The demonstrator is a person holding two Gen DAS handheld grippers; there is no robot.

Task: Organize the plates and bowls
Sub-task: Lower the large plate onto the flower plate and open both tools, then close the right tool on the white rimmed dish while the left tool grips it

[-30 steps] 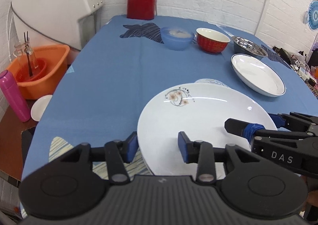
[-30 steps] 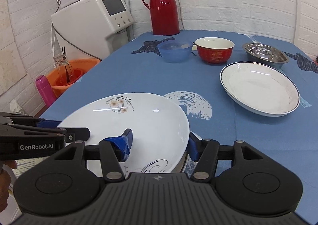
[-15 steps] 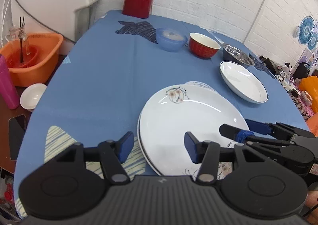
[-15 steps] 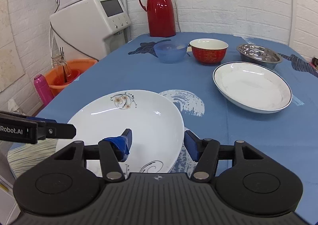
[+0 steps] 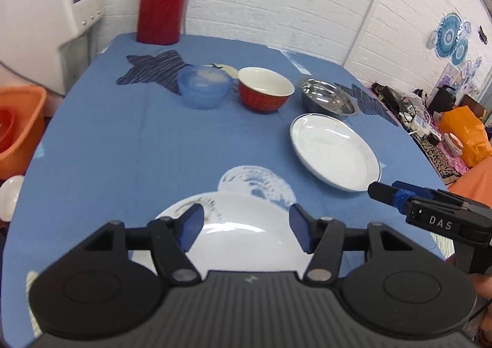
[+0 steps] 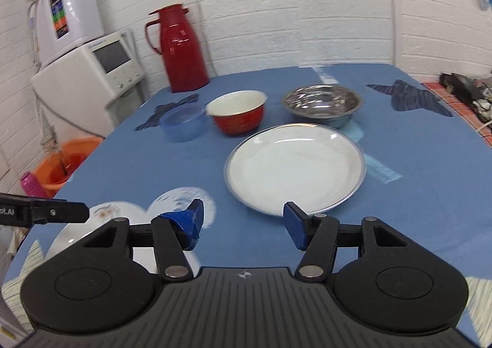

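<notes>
A blue tablecloth carries a red bowl, translucent blue bowl and silver-rimmed white plate.

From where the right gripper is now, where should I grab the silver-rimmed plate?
Take the silver-rimmed plate by its near rim, coming straight ahead with the open right gripper. The raised, sloping edge faces you and is clear; the steel bowl crowds the far side.

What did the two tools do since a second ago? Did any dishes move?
Both tools pulled back from the flowered plate and lifted. The right tool had its fingers on either side of that plate's rim; now it is open and faces the silver-rimmed plate. The left tool is open above the flowered plate. The blue bowl, red bowl, metal bowl and both plates stayed put.
</notes>
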